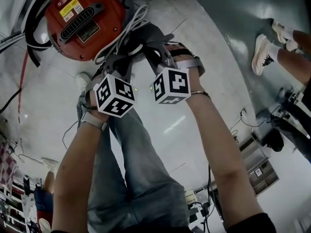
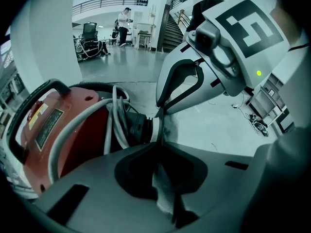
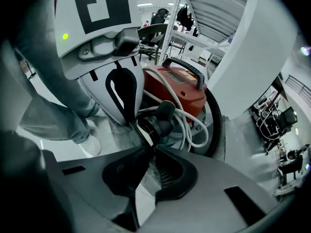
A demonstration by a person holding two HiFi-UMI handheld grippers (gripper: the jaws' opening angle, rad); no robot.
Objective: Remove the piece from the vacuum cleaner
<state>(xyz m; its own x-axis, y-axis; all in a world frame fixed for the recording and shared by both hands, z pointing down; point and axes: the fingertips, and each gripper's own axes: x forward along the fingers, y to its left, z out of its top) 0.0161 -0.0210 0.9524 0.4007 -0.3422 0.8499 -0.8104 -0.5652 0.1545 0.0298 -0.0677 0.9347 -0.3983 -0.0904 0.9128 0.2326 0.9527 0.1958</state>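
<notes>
A red canister vacuum cleaner (image 1: pixel 82 21) stands on the pale floor, with a white cable (image 1: pixel 127 29) looped over it and a black hose (image 3: pixel 215 125) curling behind. A black ribbed connector (image 2: pixel 138 127) with a white collar sticks out of its side. From that collar hangs a thin pale sheet-like piece (image 2: pixel 164 188). My left gripper (image 2: pixel 159 147) is shut on this piece just below the collar. My right gripper (image 3: pixel 149 148) pinches the same pale piece (image 3: pixel 148 174) from the other side, at the connector (image 3: pixel 158 123). In the head view both grippers, left (image 1: pixel 130 62) and right (image 1: pixel 156 55), meet beside the vacuum.
The jeans-clad legs (image 1: pixel 141 178) and a white shoe (image 3: pixel 92 144) stand right behind the grippers. Another person's shoes (image 1: pixel 265 55) are at the right. A broad white pillar (image 3: pixel 252 57) rises beside the vacuum. Shelving (image 1: pixel 260 171) and loose cables lie at the floor's edge.
</notes>
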